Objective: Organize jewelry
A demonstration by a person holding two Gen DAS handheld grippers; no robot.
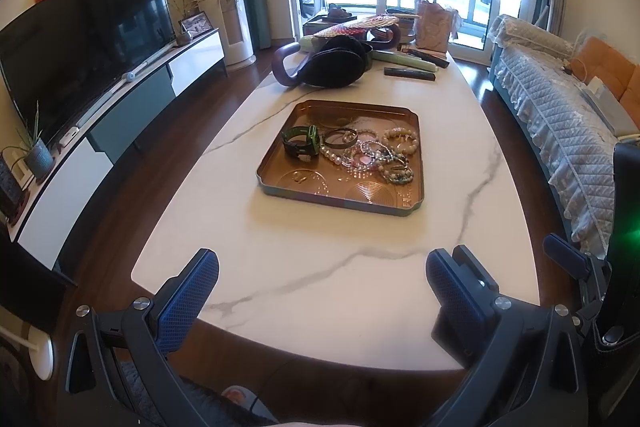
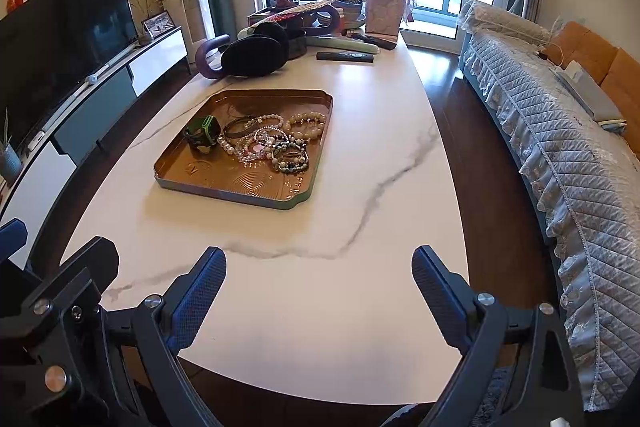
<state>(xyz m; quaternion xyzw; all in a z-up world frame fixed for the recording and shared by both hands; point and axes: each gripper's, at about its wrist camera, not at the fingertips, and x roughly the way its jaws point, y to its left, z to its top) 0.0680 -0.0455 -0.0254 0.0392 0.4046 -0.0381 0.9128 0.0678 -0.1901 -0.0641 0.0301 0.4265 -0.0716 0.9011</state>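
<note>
Left wrist view: left gripper is held low over the near end of the marble table, jaws spread wide, nothing between them.
Right wrist view: right gripper is seen just beside it, jaws likewise wide apart and empty.
Jewelry: all of it is gathered in the copper tray at mid-table, well ahead of both grippers.
Layout: a green watch sits at the left; a dark bangle lies next to it; a cream bead bracelet is at the far right; a tangled heap of beaded bracelets fills the middle.
Stage: cannot be settled. A heap in a tray fits pieces awaiting sorting, or pieces already collected there.
Handling, if pieces are to be separated: loose outliers such as the watch are best taken before the tangle; one strand should be pinched at its outer edge and lifted slowly, so neighbours are not dragged along.
Risk: beads are slick and round; a shallow pinch may slip.
</note>
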